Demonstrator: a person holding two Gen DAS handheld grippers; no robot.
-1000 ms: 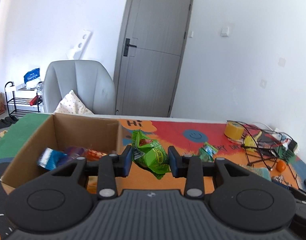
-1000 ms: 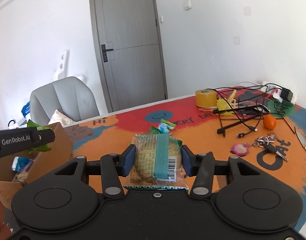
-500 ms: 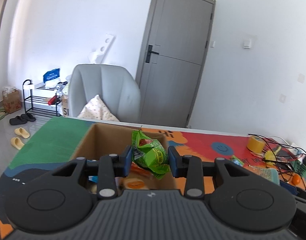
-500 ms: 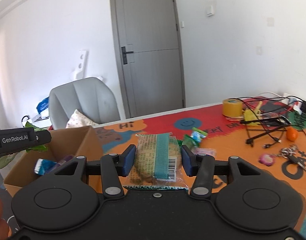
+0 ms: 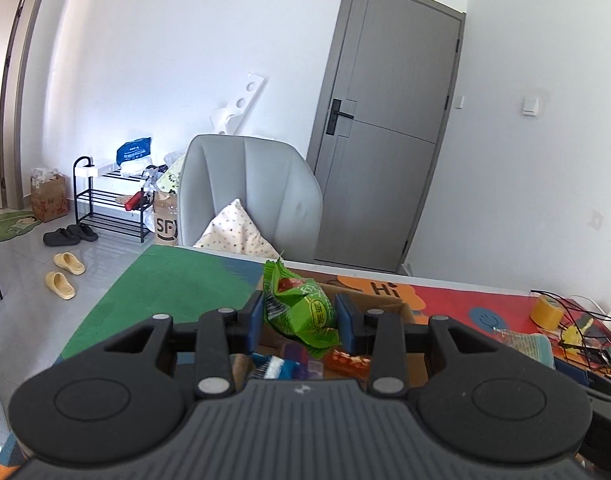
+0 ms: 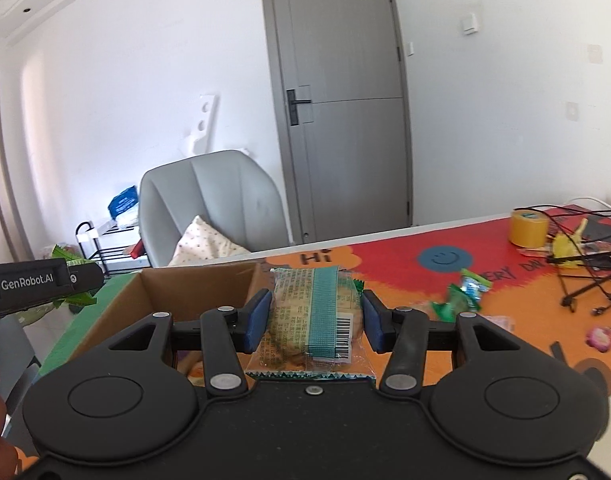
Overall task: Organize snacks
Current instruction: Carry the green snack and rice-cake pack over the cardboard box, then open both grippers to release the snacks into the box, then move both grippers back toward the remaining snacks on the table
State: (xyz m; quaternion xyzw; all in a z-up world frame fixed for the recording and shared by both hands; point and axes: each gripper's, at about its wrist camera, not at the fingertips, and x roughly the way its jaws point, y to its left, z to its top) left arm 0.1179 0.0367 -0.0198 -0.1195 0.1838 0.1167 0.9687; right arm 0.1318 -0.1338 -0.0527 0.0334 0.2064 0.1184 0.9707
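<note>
Two packets are in your grip: your left gripper (image 5: 299, 318) pinches a green snack bag (image 5: 301, 314), your right gripper (image 6: 315, 320) clamps a clear biscuit pack (image 6: 313, 316), jaws partway closed on each. Both hang over the cardboard box (image 6: 193, 284), presumably ready to drop. Beyond, small green packets (image 6: 459, 296) wait on the mat.

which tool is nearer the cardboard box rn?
Left. The left tool, gripping a green snack bag, is over the cardboard box; the right tool, gripping a cracker pack, sits at its right edge.
</note>
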